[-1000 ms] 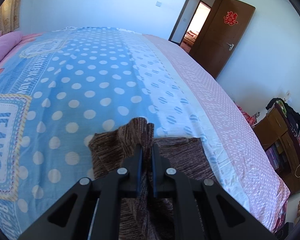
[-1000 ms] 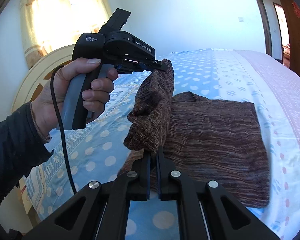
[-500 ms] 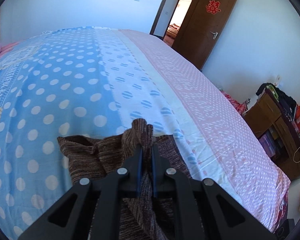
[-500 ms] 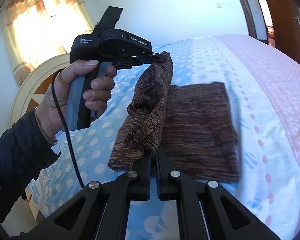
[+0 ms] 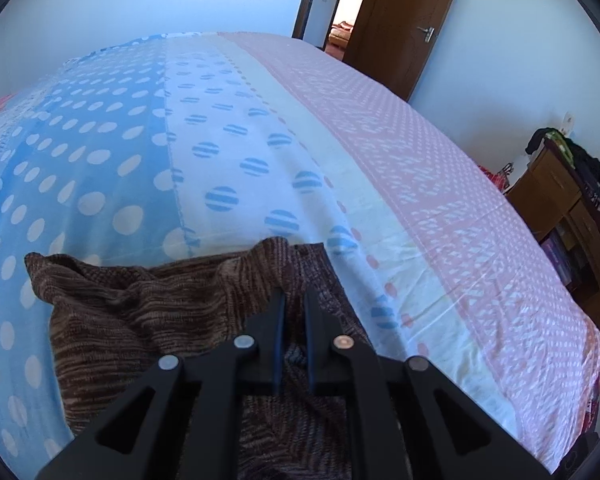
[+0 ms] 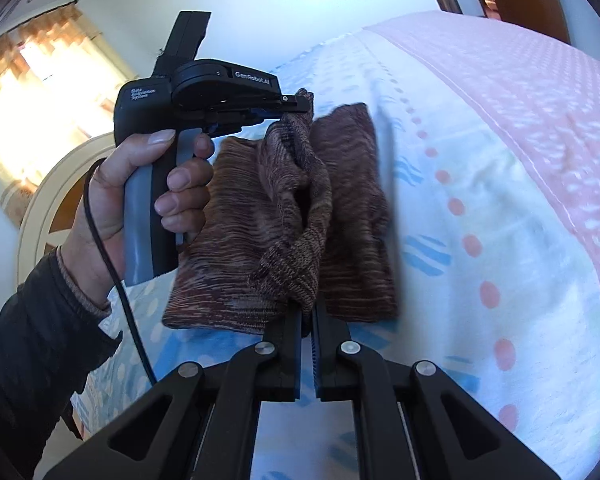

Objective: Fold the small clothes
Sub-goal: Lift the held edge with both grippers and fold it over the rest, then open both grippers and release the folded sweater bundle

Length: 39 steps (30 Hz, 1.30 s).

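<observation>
A brown striped knit garment (image 6: 352, 216) lies on the bed, one edge lifted in a fold. My right gripper (image 6: 307, 310) is shut on the near end of that lifted edge. My left gripper (image 5: 293, 300) is shut on the far end; it also shows in the right wrist view (image 6: 300, 106), held by a hand. In the left wrist view the knit garment (image 5: 140, 312) bunches up around the fingers. The lifted fold hangs between the two grippers above the flat part.
The bed sheet (image 5: 228, 152) is blue with white dots, then white, then pink toward the right edge (image 5: 480, 208). A wooden door (image 5: 400, 20) and a cluttered wooden shelf (image 5: 560, 208) stand beyond the bed. A cream headboard (image 6: 48, 200) is at left.
Both grippers have carried the lifted edge of the knit garment to the right, across the flat part toward the pink side. The fold now covers more of the garment.
</observation>
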Available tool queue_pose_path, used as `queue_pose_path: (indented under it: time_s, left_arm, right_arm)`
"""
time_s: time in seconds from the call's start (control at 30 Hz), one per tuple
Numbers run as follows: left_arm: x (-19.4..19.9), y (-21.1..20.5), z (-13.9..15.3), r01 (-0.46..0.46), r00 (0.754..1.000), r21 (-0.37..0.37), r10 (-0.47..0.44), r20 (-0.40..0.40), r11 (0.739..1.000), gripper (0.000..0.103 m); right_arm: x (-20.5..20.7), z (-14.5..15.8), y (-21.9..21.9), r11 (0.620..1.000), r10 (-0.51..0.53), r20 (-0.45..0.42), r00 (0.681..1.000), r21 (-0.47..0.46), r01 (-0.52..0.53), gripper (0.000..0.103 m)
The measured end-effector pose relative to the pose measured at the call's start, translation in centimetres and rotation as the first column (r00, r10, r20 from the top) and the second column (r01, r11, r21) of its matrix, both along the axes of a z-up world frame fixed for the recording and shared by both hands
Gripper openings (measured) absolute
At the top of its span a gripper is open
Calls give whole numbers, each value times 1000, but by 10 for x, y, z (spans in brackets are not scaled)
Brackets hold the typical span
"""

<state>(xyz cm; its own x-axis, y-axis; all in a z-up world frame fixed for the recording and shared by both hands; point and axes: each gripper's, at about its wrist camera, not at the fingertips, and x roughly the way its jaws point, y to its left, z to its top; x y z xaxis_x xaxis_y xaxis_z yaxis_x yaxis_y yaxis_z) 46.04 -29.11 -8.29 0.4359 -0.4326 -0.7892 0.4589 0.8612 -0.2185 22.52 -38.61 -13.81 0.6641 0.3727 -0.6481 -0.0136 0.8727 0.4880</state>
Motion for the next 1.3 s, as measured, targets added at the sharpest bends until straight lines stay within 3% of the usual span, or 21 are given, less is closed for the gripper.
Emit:
queue_pose_path:
  time_s: [0.07, 0.13, 0.2, 0.27, 0.33, 0.37, 0.4, 0.43, 0.5, 0.63, 0.73, 0.9, 0.97, 1.03, 1.1, 1.2, 1.3]
  left_arm:
    - [-6, 4, 4, -6, 1000, -20, 7, 10, 1000, 19]
    - [-19, 11, 11, -2, 999, -16, 2, 51, 1000, 46]
    - [-40, 27, 19, -14, 991, 23, 11, 135, 1000, 64]
    - [-59, 43, 18, -21, 983, 77, 6, 184, 997, 67]
    - [-81, 64, 12, -29, 976, 126, 1, 217, 992, 67]
    - [-88, 71, 8, -38, 973, 149, 2, 231, 988, 67]
    - [-98, 80, 4, -41, 969, 166, -2, 247, 985, 67]
    - [-105, 86, -1, -48, 966, 178, 1, 257, 983, 67]
    - [-115, 97, -15, -73, 963, 214, 13, 268, 974, 67]
    - [-120, 113, -30, -73, 969, 155, 33, 245, 985, 71]
    - [-115, 119, -34, -84, 973, 89, 63, 220, 992, 75]
    - [-111, 133, -41, -103, 978, 14, 98, 185, 995, 86]
    - [-108, 135, -44, -97, 981, -5, 97, 166, 995, 89]
    - [-105, 138, -46, -101, 984, -20, 103, 142, 995, 94]
    - [-103, 140, -48, -99, 987, -42, 104, 120, 994, 95]
    - [-102, 139, -51, -93, 990, -36, 96, 106, 995, 98]
    - [-102, 133, -53, -84, 991, -7, 84, 102, 996, 101]
  right_arm:
    - [0, -1, -6, 1000, -12, -8, 1000, 8, 12, 3]
    - [-2, -1, -11, 1000, -17, -14, 1000, 11, 18, 4]
    - [-5, -3, -15, 1000, -28, -23, 999, 14, 28, 4]
    - [-6, -5, -16, 1000, -13, -49, 999, 28, 15, 6]
    - [-12, 4, -12, 998, -42, -24, 999, -48, 41, 21]
    - [-15, 8, -12, 995, -56, -7, 998, -79, 56, 37]
    - [-18, 14, -13, 993, -70, 22, 997, -97, 72, 46]
    - [-20, 21, -15, 989, -91, 57, 994, -111, 97, 47]
    - [-16, 36, -19, 977, -124, 103, 987, -162, 140, 47]
    - [16, 56, -19, 984, -97, 112, 989, -141, 112, 46]
    - [70, 57, -16, 997, -5, 59, 998, -72, 9, 46]
    - [152, 51, -12, 996, 17, -4, 1000, -84, -17, 46]
    - [186, 34, -10, 997, 31, -90, 995, -63, -37, 45]
    - [201, 22, -9, 997, 23, -126, 992, -69, -32, 7]
    - [199, 21, -6, 993, -1, -101, 995, -119, -11, 4]
    - [179, 31, -19, 988, -110, -1, 994, -113, 109, 4]
    - [183, 14, -23, 980, -116, -67, 991, -169, 103, 5]
